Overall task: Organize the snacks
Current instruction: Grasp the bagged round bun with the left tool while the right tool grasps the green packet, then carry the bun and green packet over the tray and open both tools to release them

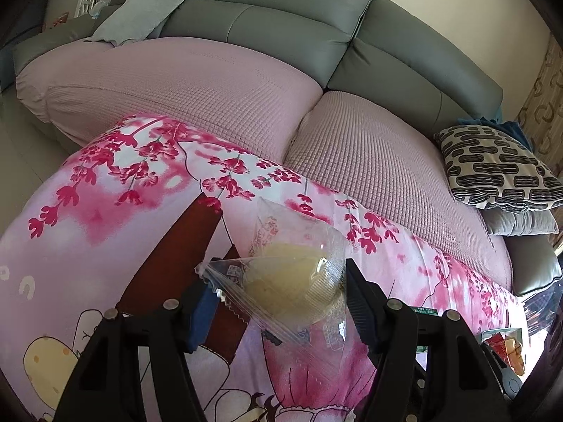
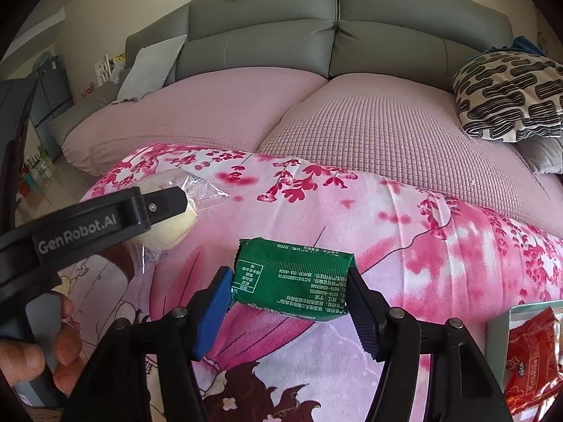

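My left gripper point(image 1: 278, 292) is shut on a pale round pastry in a clear wrapper point(image 1: 295, 281), held above the pink floral cloth point(image 1: 140, 193). The same pastry point(image 2: 169, 225) and the left gripper point(image 2: 165, 204) show at the left of the right wrist view. My right gripper point(image 2: 290, 292) is shut on a green snack packet point(image 2: 292, 277), its fingers pressing both ends, just above the cloth point(image 2: 404, 228).
A box point(image 2: 510, 330) with red snack packets point(image 2: 531, 351) sits at the lower right; it also shows in the left wrist view point(image 1: 506, 348). Behind the cloth is a grey sofa point(image 1: 281, 24) with pink covers and a patterned cushion point(image 1: 499, 168).
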Demonstrator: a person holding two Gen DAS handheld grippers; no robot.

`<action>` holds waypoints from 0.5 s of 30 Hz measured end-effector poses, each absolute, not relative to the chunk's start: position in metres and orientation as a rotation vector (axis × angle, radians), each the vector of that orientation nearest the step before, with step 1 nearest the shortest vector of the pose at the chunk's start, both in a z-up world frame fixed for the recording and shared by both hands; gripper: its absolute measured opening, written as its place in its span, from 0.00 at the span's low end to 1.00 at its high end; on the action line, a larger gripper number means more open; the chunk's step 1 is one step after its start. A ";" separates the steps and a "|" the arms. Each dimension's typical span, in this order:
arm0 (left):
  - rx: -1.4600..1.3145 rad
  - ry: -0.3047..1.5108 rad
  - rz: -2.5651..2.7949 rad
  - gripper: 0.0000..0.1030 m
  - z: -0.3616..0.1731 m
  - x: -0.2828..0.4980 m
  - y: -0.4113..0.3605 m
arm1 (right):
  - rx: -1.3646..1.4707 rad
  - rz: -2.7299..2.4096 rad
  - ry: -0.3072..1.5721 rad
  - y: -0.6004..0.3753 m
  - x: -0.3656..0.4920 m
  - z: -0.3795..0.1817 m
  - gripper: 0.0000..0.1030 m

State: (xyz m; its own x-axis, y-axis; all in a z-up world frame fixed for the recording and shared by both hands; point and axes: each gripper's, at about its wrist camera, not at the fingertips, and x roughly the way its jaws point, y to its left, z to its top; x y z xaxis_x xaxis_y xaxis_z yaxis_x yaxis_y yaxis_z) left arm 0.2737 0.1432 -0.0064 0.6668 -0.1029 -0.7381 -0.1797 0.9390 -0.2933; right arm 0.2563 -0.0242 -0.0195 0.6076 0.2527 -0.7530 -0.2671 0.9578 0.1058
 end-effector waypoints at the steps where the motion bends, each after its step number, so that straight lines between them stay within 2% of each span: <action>1: -0.360 0.842 0.043 0.66 -0.006 0.273 0.143 | -0.014 0.299 0.868 -0.027 0.253 -0.018 0.65; 15: -0.364 0.841 0.041 0.66 0.007 0.255 0.124 | 0.049 0.208 0.890 -0.091 0.195 0.006 0.64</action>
State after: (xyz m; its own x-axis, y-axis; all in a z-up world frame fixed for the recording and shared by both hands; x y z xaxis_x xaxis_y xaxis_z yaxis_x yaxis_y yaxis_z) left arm 0.2548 0.1242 0.0066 0.6698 -0.1076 -0.7347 -0.1778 0.9374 -0.2994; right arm 0.1954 -0.0906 0.0058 0.6108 0.2003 -0.7660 -0.1599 0.9788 0.1283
